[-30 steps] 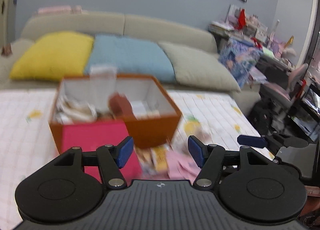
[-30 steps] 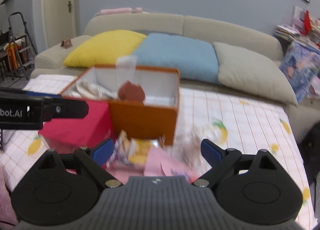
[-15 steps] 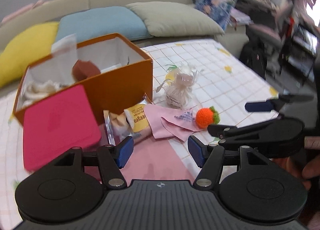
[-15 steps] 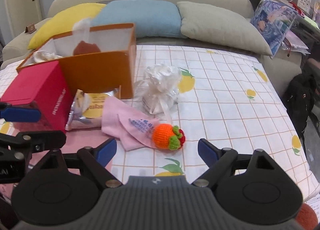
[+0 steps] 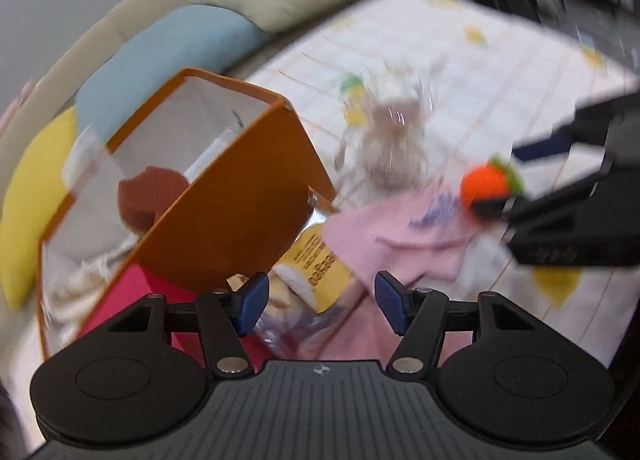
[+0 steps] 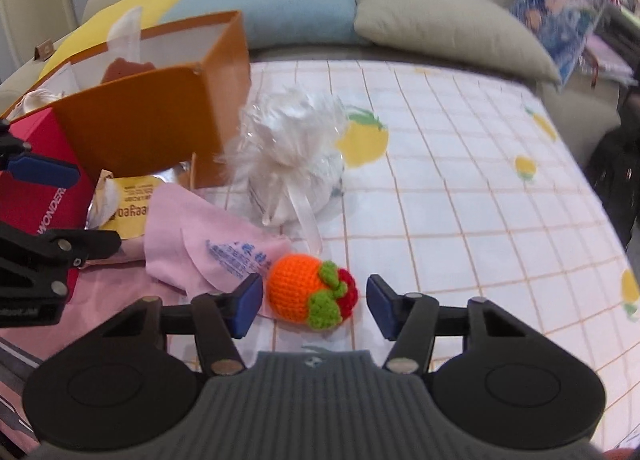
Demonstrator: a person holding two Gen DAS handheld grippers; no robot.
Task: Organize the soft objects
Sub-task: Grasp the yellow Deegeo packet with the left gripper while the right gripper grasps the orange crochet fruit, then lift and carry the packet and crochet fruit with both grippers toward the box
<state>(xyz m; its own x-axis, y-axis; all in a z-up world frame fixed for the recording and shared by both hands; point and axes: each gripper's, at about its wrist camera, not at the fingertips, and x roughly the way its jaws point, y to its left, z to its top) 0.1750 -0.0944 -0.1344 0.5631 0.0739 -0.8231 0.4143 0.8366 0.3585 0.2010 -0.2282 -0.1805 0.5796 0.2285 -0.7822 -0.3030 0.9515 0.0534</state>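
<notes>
So the biggest thing here is the table point(image 6: 480, 199) with its checked lemon-print cloth, and on the left of it sits the orange box point(image 6: 140, 127), open on top, with something brown and some whitish stuff already inside. A red box point(image 6: 36, 195) leans against its near side. In front of those there's a pink cloth point(image 6: 192, 248) lying flat, a yellow snack packet point(image 6: 128, 207) half tucked under it, and a white gift pouch point(image 6: 296, 163) in crinkly wrap just beside the orange box.

Smallest and most important: the crochet orange point(image 6: 308, 292), sitting on the table at the edge of the pink cloth. The right gripper point(image 6: 314, 306) is spread wide with the little fruit sitting right between its fingers, not touching either pad as far as I can tell, so it's holding nothing yet. The left gripper point(image 5: 318, 308) is also wide open and empty, hovering over the snack packet and cloth; that view is pretty blurry.

My guess is the step is grabbing the crochet orange for the box. Tip: push in a touch more so the pads meet its widest part, keep the left pad off the cloth edge, and squeeze gently since it'll squish and could pop out forward.
</notes>
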